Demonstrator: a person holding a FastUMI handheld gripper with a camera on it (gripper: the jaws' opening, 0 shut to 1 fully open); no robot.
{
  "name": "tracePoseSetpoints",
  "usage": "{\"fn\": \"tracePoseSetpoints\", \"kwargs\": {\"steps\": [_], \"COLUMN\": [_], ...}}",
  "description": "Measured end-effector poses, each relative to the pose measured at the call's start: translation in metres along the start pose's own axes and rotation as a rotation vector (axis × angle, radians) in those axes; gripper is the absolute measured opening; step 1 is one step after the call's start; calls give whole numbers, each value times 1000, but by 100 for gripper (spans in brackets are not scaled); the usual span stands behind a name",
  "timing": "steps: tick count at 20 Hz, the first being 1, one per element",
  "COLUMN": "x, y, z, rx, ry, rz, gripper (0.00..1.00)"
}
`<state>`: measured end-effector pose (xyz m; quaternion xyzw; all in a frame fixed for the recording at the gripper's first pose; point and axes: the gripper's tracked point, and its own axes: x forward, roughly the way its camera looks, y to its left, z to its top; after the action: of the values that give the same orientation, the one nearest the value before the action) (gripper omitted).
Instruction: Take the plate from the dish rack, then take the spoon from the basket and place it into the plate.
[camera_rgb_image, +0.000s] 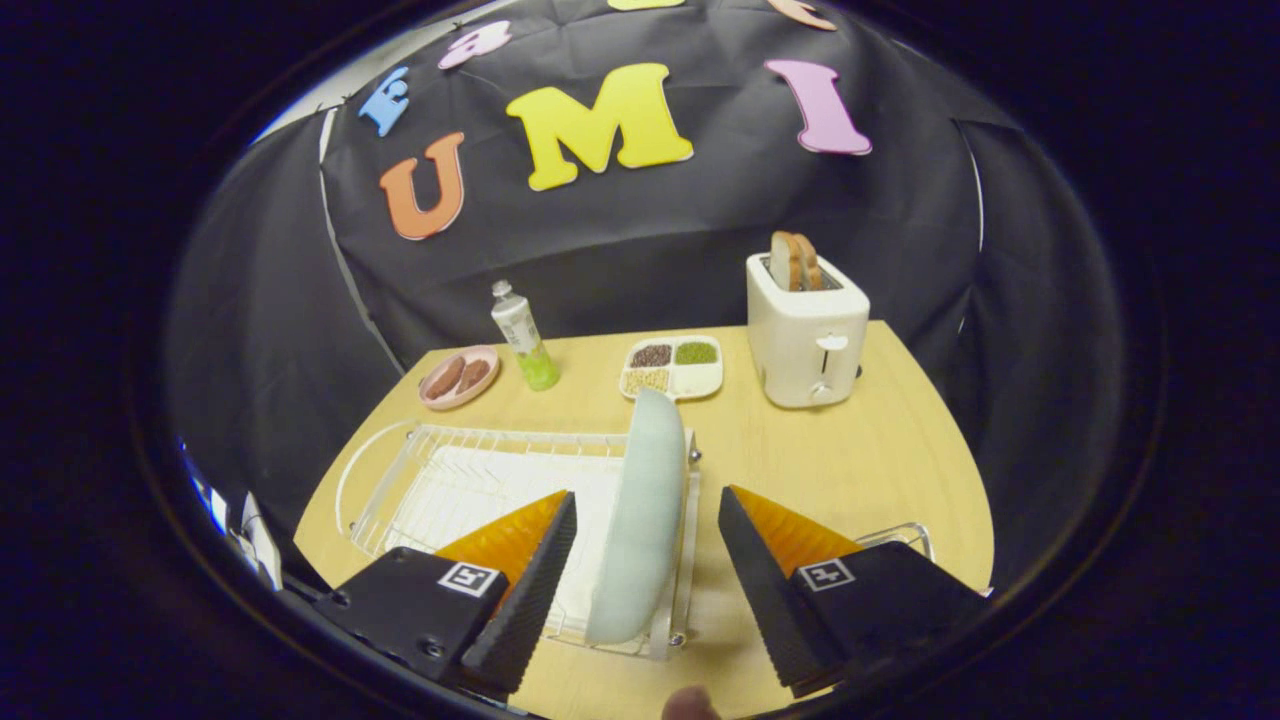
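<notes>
Evenly lit from overhead; soft shadows beside toaster (808, 335) and bottle (524, 338). Strong fisheye bending at table (880, 460) edges. Sharp centre, dim periphery, no glare.

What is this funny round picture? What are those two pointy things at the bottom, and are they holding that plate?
A small camera sits on a hand-held grabbing tool that a person carries, and it looks forward along the tool, so the picture comes out round and bent. The two pointy things are the fingers of the gripper. They are open, with the pale plate standing on its edge between them. The fingers do not press on it yet, so nothing is held. The plate stands in a white wire dish rack on a wooden table. Farther back you can see a toaster with bread slices in it, a divided tray of beans and grains, a small bottle and a pink dish of food. A wire basket's rim peeks past the right finger.
</notes>
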<state>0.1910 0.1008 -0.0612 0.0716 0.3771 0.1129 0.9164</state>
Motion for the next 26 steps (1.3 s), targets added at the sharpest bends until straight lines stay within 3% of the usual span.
{"fn": "tracePoseSetpoints", "kwargs": {"steps": [6, 11, 18, 26], "x": [28, 28, 11, -22], "y": [-1, -9, -6, 8], "z": [-10, -20, 13, 48], "rx": [12, 0, -116, -191], "ry": [83, 157, 58, -117], "rz": [-79, -228, -401, -473], "gripper": [66, 45, 36, 36]}}
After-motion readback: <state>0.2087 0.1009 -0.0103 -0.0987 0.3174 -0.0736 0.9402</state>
